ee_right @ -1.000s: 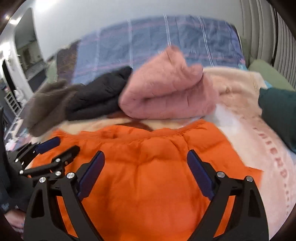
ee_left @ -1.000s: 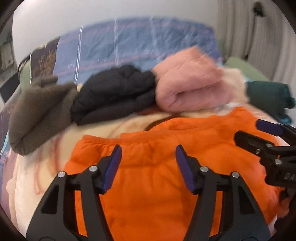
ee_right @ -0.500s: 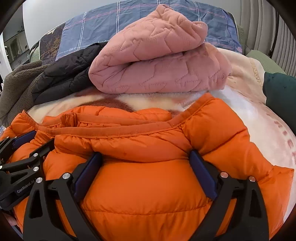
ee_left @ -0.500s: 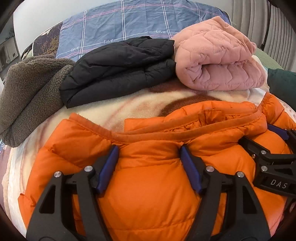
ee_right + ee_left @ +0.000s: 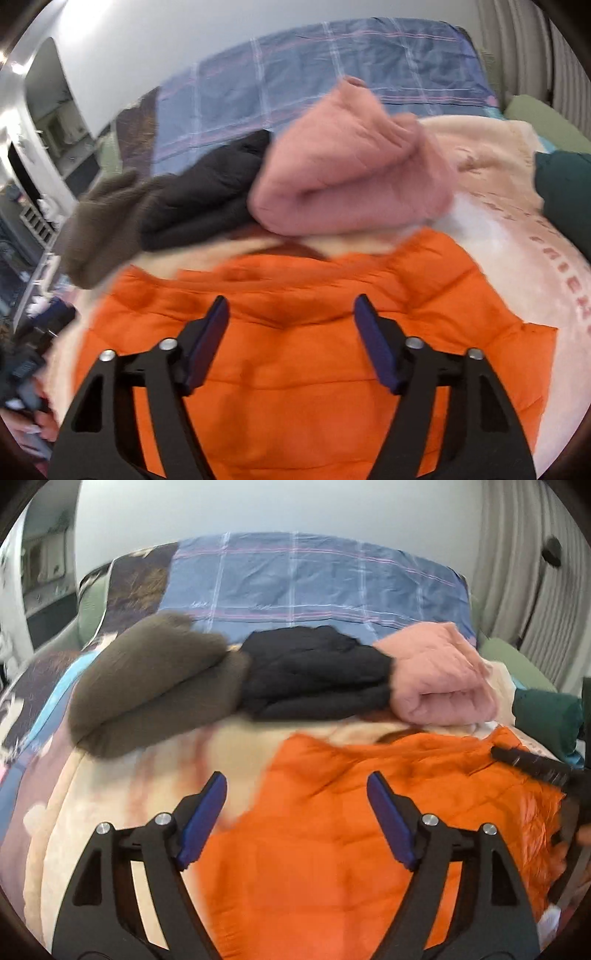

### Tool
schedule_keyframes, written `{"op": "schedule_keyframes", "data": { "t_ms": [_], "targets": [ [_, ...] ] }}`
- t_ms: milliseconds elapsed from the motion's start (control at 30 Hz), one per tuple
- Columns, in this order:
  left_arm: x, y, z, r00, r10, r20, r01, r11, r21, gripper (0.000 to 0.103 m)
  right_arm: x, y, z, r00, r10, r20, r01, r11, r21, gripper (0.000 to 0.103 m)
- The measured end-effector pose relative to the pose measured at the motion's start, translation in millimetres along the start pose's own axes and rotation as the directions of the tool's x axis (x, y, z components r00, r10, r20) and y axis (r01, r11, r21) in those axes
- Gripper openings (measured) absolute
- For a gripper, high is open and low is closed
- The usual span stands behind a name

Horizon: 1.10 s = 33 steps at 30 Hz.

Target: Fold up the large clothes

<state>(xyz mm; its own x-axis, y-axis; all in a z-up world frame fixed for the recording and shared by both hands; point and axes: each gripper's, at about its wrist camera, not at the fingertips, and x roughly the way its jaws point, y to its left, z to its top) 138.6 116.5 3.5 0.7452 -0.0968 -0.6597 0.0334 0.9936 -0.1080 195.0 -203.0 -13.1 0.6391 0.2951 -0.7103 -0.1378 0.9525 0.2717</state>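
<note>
An orange puffer jacket [image 5: 325,849] lies spread on the cream blanket [image 5: 129,794] of a bed. My left gripper [image 5: 295,779] hovers over the jacket's left edge, half above bare blanket. Its jaws are opening and nothing is between them. My right gripper [image 5: 291,301] hangs above the jacket [image 5: 443,295] just below its collar. Its jaws are closing, with a clear gap and no cloth pinched between the pads. The right gripper's finger [image 5: 532,764] also shows at the right edge of the left wrist view. Both views are blurred.
Behind the jacket lie a folded brown fleece [image 5: 155,694], a folded black jacket [image 5: 317,675] and a folded pink quilted garment [image 5: 439,679] in a row. A dark green garment [image 5: 546,716] sits at the right. A blue plaid cover [image 5: 314,579] lies farther back, with curtains to the right.
My left gripper has pulled back and slid left from the jacket's middle to its left edge, jaws wider. The right gripper has lifted off the collar and its jaws have narrowed.
</note>
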Motion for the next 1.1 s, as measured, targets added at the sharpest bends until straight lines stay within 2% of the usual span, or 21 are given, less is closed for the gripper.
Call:
{"op": "schedule_keyframes", "data": {
  "t_ms": [100, 233, 333, 500, 733, 767, 800, 867, 900, 1000, 1067, 1100],
  "targets": [
    [7.5, 36.2, -24.2, 0.995, -0.037, -0.093, 0.028, 0.996, -0.088, 0.080, 12.9, 25.7, 1.3, 0.997, 0.045, -0.059, -0.047, 0.998, -0.039, 0.068],
    [21.1, 60.7, -58.2, 0.979, -0.124, -0.163, 0.096, 0.982, -0.165, 0.082, 69.3, 34.8, -18.7, 0.984, -0.021, -0.176, 0.011, 0.998, -0.057, 0.070],
    [29.6, 68.6, -73.7, 0.968, -0.174, -0.181, 0.136, 0.970, -0.202, 0.086, 83.2, 32.3, -23.9, 0.986, -0.039, -0.162, 0.025, 0.996, -0.090, 0.075],
    [36.4, 67.3, -83.7, 0.962, -0.211, -0.174, 0.175, 0.964, -0.201, 0.089, 88.1, 31.4, -27.1, 0.986, -0.043, -0.160, 0.027, 0.995, -0.098, 0.076],
    [37.9, 74.6, -85.3, 0.942, -0.292, -0.165, 0.240, 0.930, -0.279, 0.088, 87.3, 35.5, -31.3, 0.988, -0.066, -0.142, 0.048, 0.991, -0.123, 0.076],
    [37.5, 74.2, -84.6, 0.940, -0.299, -0.162, 0.246, 0.927, -0.284, 0.086, 87.0, 35.3, -31.2, 0.988, -0.067, -0.141, 0.049, 0.991, -0.124, 0.076],
    [35.6, 73.4, -83.5, 0.934, -0.320, -0.157, 0.267, 0.920, -0.287, 0.073, 86.6, 35.2, -31.8, 0.988, -0.067, -0.141, 0.049, 0.991, -0.125, 0.076],
    [36.2, 71.3, -81.3, 0.904, -0.403, -0.144, 0.344, 0.883, -0.319, 0.048, 87.0, 33.9, -32.1, 0.988, -0.065, -0.140, 0.047, 0.991, -0.126, 0.076],
    [33.7, 70.4, -78.8, 0.901, -0.410, -0.139, 0.349, 0.878, -0.328, 0.039, 87.2, 33.7, -32.0, 0.988, -0.063, -0.139, 0.045, 0.991, -0.126, 0.076],
    [20.9, 65.3, -66.5, 0.898, -0.426, -0.106, 0.375, 0.870, -0.321, 0.024, 86.7, 32.8, -32.6, 0.989, -0.059, -0.137, 0.041, 0.991, -0.127, 0.077],
    [6.7, 60.3, -56.0, 0.894, -0.442, -0.073, 0.403, 0.865, -0.299, 0.021, 87.1, 33.5, -33.0, 0.989, -0.055, -0.135, 0.037, 0.991, -0.128, 0.077],
    [-5.1, 53.0, -47.2, 0.894, -0.444, -0.054, 0.417, 0.871, -0.260, 0.020, 86.8, 33.3, -33.2, 0.990, -0.051, -0.133, 0.034, 0.991, -0.129, 0.077]
  ]
}}
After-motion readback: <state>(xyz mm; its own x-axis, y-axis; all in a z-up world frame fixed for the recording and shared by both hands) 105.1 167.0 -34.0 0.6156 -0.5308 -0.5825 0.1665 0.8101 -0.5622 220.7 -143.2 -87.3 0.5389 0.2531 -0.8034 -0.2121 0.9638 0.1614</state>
